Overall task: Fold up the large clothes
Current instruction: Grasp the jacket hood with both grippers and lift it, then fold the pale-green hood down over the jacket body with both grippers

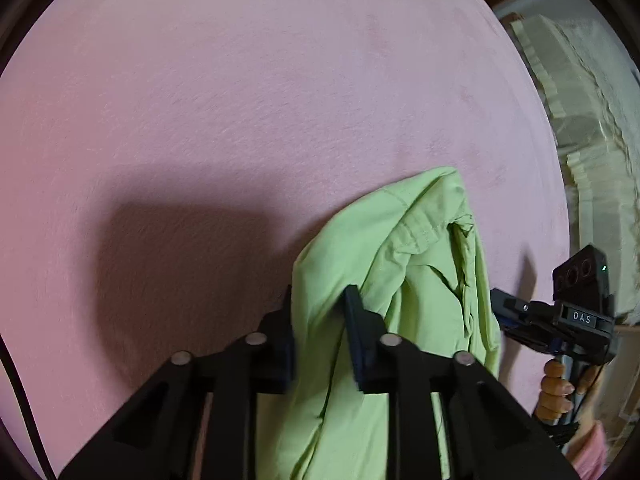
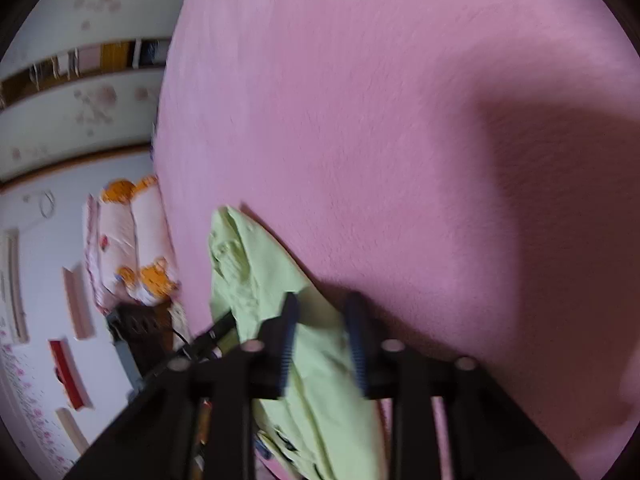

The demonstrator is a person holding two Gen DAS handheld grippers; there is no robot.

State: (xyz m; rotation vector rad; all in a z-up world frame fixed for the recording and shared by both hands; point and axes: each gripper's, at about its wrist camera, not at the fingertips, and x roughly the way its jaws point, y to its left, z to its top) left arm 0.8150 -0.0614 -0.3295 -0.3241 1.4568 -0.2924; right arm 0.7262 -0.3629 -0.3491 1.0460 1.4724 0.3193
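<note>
Pink fleecy bed cover [image 1: 240,100] spreads wide under a bunched lime-green cotton shirt [image 1: 420,248], light, limp, best taken at seams or hem; left gripper [image 1: 320,312] pinches one fold, right gripper [image 2: 322,320] pinches another, cloth between both jaws.

Garment [image 1: 384,288]: lay bunched on the blanket [image 1: 240,100], near its right edge in the left wrist view.
Left gripper [image 1: 320,300]: fingers on either side of a fold of the garment.
Right gripper [image 1: 516,312]: just right of the garment.
</note>
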